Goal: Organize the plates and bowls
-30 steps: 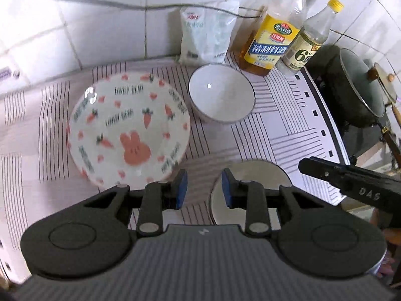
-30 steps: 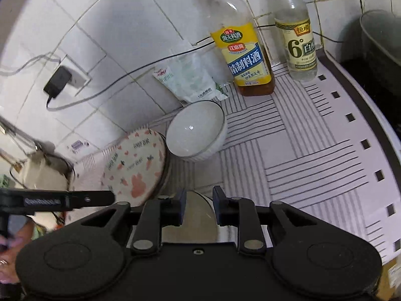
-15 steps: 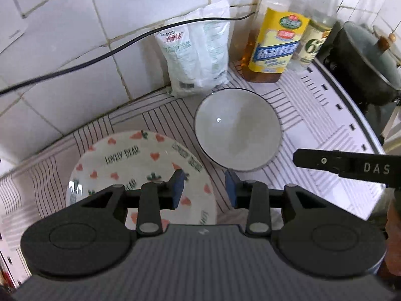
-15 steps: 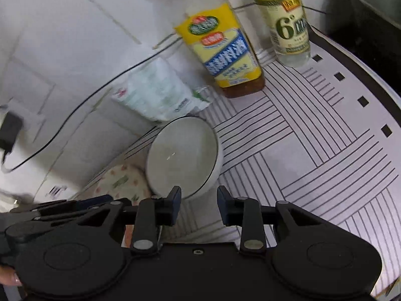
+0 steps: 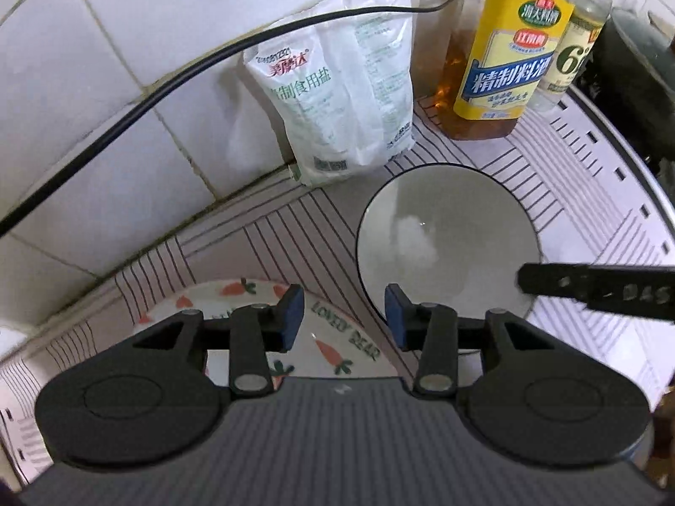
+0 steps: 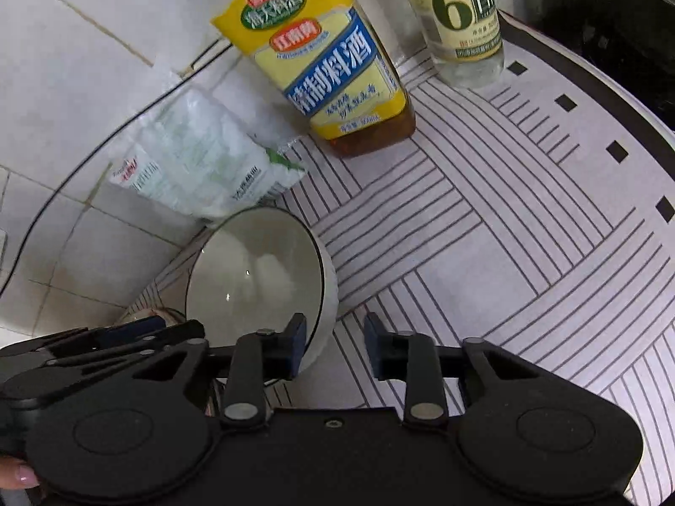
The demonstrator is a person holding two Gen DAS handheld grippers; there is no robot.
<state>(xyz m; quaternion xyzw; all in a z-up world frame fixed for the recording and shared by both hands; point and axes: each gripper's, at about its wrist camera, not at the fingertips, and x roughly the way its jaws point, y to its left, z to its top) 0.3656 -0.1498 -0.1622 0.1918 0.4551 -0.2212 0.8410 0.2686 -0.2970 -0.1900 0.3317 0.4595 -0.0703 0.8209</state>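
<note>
A white bowl (image 5: 447, 244) with a dark rim stands on the striped mat; it also shows in the right wrist view (image 6: 257, 278). A carrot-and-rabbit plate (image 5: 333, 337) lies left of it, mostly hidden under my left gripper (image 5: 344, 316), which is open and empty above the gap between plate and bowl. My right gripper (image 6: 331, 337) is open and empty, its left finger over the bowl's near right rim. The right gripper's finger (image 5: 599, 286) reaches in across the bowl's right edge in the left wrist view.
A salt bag (image 5: 337, 97) leans on the tiled wall behind the bowl. A cooking wine bottle (image 5: 502, 55) and a vinegar bottle (image 6: 460, 17) stand at the back. A dark pot (image 5: 637, 76) sits at the far right. A black cable (image 5: 139, 105) runs along the wall.
Both grippers have moved forward toward the wall and down closer to the bowl. The plate has slid under the left gripper's view; both grippers stay open.
</note>
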